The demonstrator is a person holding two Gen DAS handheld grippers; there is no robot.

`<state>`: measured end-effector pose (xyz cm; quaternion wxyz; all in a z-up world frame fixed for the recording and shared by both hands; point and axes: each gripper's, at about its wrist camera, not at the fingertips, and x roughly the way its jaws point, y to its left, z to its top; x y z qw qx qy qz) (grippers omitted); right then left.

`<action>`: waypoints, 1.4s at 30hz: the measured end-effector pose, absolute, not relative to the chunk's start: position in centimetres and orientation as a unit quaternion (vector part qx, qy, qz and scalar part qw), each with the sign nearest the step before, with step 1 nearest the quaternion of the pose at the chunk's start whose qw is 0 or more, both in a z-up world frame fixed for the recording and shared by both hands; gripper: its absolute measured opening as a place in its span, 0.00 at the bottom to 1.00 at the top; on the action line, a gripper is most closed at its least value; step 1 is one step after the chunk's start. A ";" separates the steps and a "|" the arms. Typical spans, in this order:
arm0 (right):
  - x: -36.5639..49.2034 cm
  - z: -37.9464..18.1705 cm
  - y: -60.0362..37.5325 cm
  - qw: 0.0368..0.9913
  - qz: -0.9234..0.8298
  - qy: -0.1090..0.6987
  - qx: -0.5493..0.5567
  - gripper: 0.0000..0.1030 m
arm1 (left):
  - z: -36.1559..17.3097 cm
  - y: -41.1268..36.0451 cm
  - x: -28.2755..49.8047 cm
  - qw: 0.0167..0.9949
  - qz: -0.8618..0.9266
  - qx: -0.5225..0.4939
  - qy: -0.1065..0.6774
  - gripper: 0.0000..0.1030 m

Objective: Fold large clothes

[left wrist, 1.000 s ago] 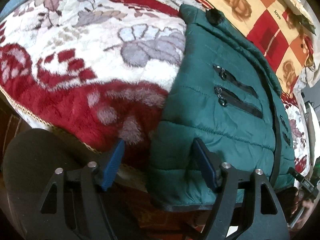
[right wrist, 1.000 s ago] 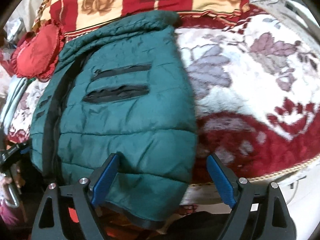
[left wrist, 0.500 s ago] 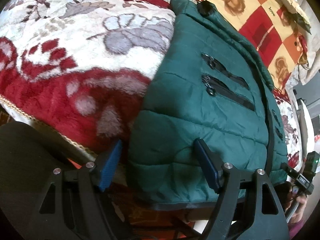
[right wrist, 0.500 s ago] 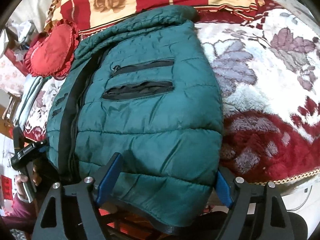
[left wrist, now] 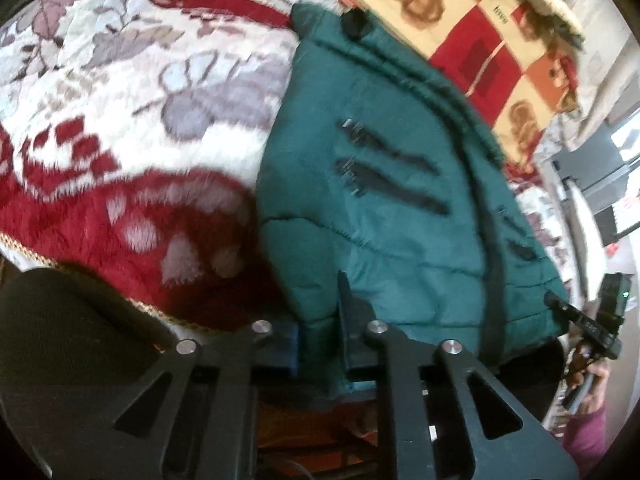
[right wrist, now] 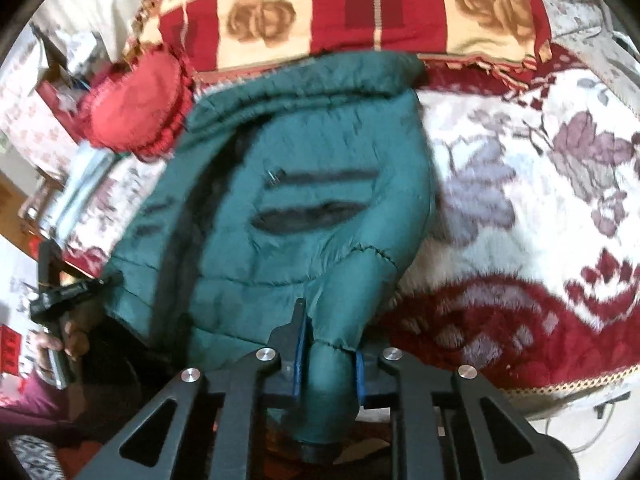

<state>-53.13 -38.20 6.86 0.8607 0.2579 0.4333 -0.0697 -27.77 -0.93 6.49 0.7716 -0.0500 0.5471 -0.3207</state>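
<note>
A dark green padded jacket (left wrist: pixel 384 168) with two black zip pockets lies on a red and white floral blanket (left wrist: pixel 132 128); its bottom hem hangs over the bed's near edge. My left gripper (left wrist: pixel 320 328) is shut on the hem near the jacket's left corner. In the right wrist view the same jacket (right wrist: pixel 304 208) fills the middle, and my right gripper (right wrist: pixel 328 356) is shut on a bunched fold of the hem at its right corner. The other gripper shows at the frame edge in each view (left wrist: pixel 600 320) (right wrist: pixel 60 300).
A checked red and cream quilt with rose prints (right wrist: pixel 360 4) lies behind the jacket's collar. A red frilled cushion (right wrist: pixel 136 108) sits at the back left. The blanket's gold-trimmed edge (right wrist: pixel 560 384) marks the bed's near edge.
Both grippers were open around the jacket's hem corners; both have now shut on the hem. The fabric is bunched between the jaws and the views are blurred with motion.
</note>
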 end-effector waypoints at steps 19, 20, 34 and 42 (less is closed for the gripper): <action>-47.8 16.2 -44.2 0.905 -0.103 0.303 0.281 0.15 | 17.6 -3.2 -21.7 0.830 -0.325 -0.114 0.439 0.12; -47.2 16.4 -44.6 0.905 -0.109 0.300 0.281 0.15 | 17.9 -3.7 -21.0 0.830 -0.324 -0.117 0.438 0.12; -33.0 16.1 -51.8 0.894 -0.200 0.320 0.241 0.15 | 17.7 -12.2 -9.3 0.865 -0.251 -0.094 0.424 0.12; -26.4 11.6 -56.3 0.871 -0.234 0.348 0.256 0.15 | 13.0 -15.8 -2.2 0.865 -0.204 -0.092 0.449 0.12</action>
